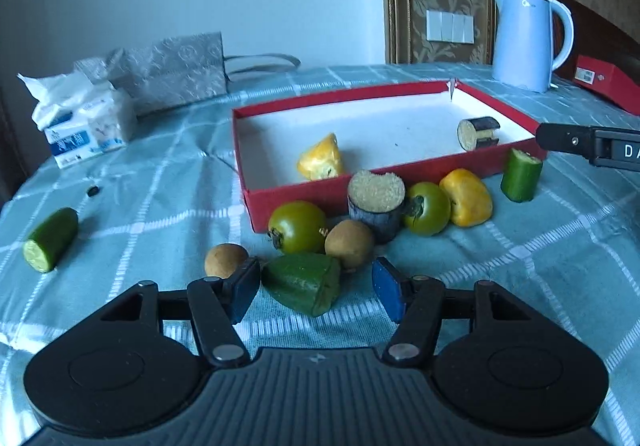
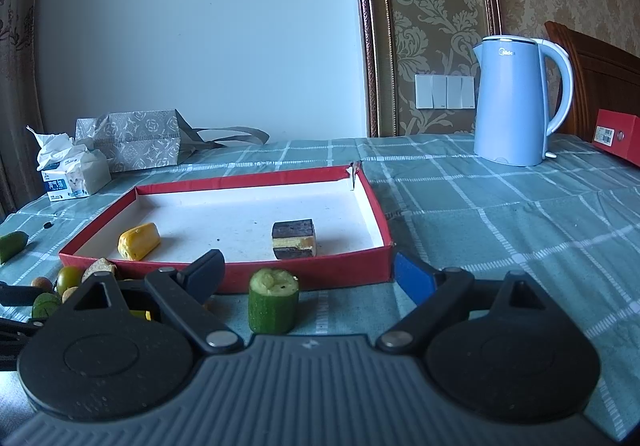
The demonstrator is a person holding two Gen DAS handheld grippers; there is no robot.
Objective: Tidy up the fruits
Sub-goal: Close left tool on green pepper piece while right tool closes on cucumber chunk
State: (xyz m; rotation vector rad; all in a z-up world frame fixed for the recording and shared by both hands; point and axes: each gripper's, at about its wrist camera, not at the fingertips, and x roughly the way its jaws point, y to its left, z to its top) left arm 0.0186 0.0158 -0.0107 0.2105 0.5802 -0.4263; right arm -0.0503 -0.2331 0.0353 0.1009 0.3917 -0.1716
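Note:
A red box (image 1: 288, 193) with a white floor holds a yellow pepper piece (image 1: 321, 158) and an eggplant piece (image 1: 478, 132). In front of it lie two green tomatoes (image 1: 297, 226), an eggplant chunk (image 1: 376, 206), a yellow pepper piece (image 1: 466, 197), two brown round fruits (image 1: 349, 243) and a cucumber piece (image 1: 521, 175). My left gripper (image 1: 316, 288) is open around a green pepper piece (image 1: 304, 282) on the cloth. My right gripper (image 2: 310, 276) is open, with the upright cucumber piece (image 2: 274, 300) between its fingers, just before the box (image 2: 312, 273).
A checked teal cloth (image 1: 520, 266) covers the table. Another cucumber piece (image 1: 50, 244) lies at the left. A tissue pack (image 1: 86, 126) and a grey bag (image 1: 176, 72) stand at the back left. A blue kettle (image 2: 516, 98) and a red box lid (image 2: 618, 136) stand at the back right.

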